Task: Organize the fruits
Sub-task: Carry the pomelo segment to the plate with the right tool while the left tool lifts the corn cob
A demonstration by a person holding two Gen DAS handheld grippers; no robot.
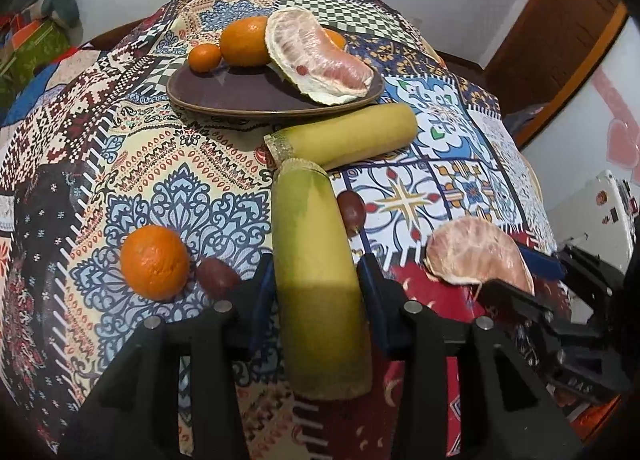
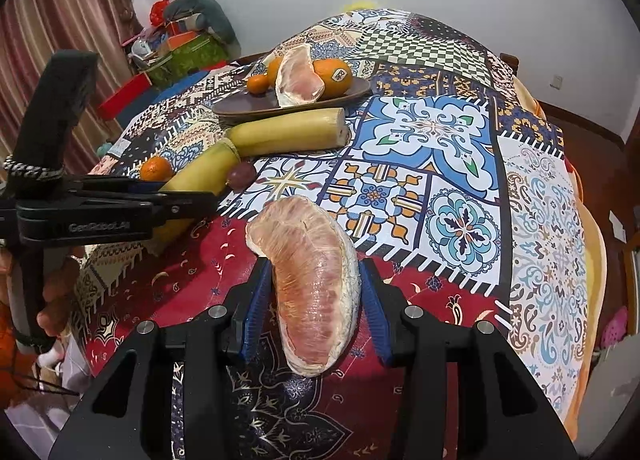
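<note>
Patchwork cloth covers our desk (image 2: 460, 196), and the brown plate (image 1: 240, 98) at the far side already holds oranges and a pomelo wedge. Our left gripper (image 1: 316, 292) tilts steeply down, jaws clamped on the near sugarcane piece (image 1: 316, 260), we think; an orange (image 1: 154, 262) sits alongside. Our right gripper (image 2: 316, 292) squeezes another pomelo segment (image 2: 316, 284).

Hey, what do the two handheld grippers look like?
Both are matte black with angular frames, silver bolt heads and blue ribbed pads on the fingers. The left gripper carries pale lettering on its side and a black-and-white braided cord around its handle.
</note>
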